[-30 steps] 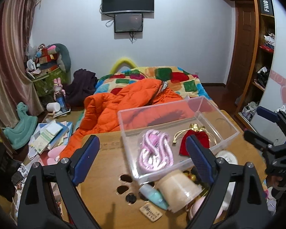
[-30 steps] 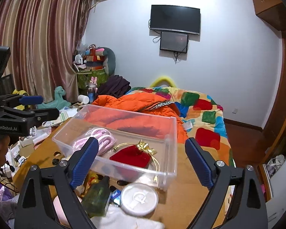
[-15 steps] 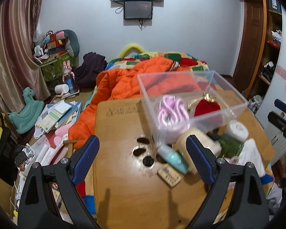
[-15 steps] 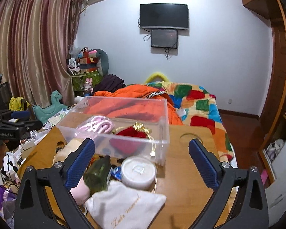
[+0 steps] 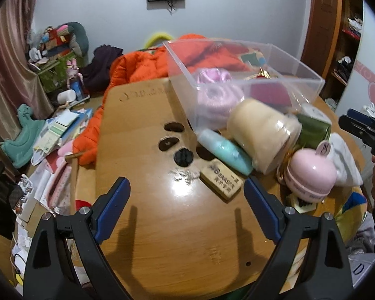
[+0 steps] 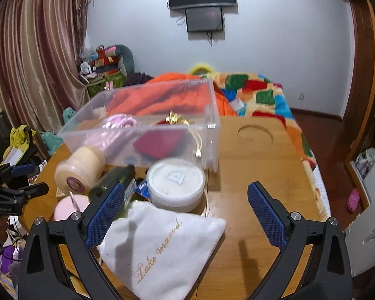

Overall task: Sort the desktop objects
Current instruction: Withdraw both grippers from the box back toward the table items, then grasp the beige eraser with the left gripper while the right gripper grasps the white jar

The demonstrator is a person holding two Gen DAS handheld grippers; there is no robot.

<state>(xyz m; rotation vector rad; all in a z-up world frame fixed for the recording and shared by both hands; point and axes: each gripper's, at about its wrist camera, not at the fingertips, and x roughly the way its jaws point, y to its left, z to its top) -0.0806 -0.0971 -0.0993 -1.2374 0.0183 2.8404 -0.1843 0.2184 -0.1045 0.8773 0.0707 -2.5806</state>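
Observation:
A clear plastic bin (image 5: 310, 77) (image 6: 210, 130) stands on the wooden table (image 5: 162, 237) and holds a pink coiled cord (image 5: 212, 95) and a red pouch (image 6: 157, 142). Before it lie a cream jar (image 5: 260, 130) on its side, a teal tube (image 5: 225, 150), a wooden tag (image 5: 221, 181), a pink round case (image 5: 310, 175), a green bottle (image 6: 112, 180), a white round tin (image 6: 176, 181) and a white cloth pouch (image 6: 162, 247). My left gripper (image 5: 186, 200) is open and empty above the bare table front. My right gripper (image 6: 187, 212) is open and empty, over the white pouch.
Dark oval cut-outs (image 5: 175, 142) mark the table left of the bin. A round recess (image 6: 255, 135) lies at the far right. An orange jacket (image 5: 142, 67) and a colourful bed (image 6: 257, 92) lie beyond. Papers (image 5: 57, 130) clutter the floor on the left.
Both grippers have tilted down and drawn back towards the table's near side, so the table objects now sit nearer and larger. Both stay open. Nothing was picked up.

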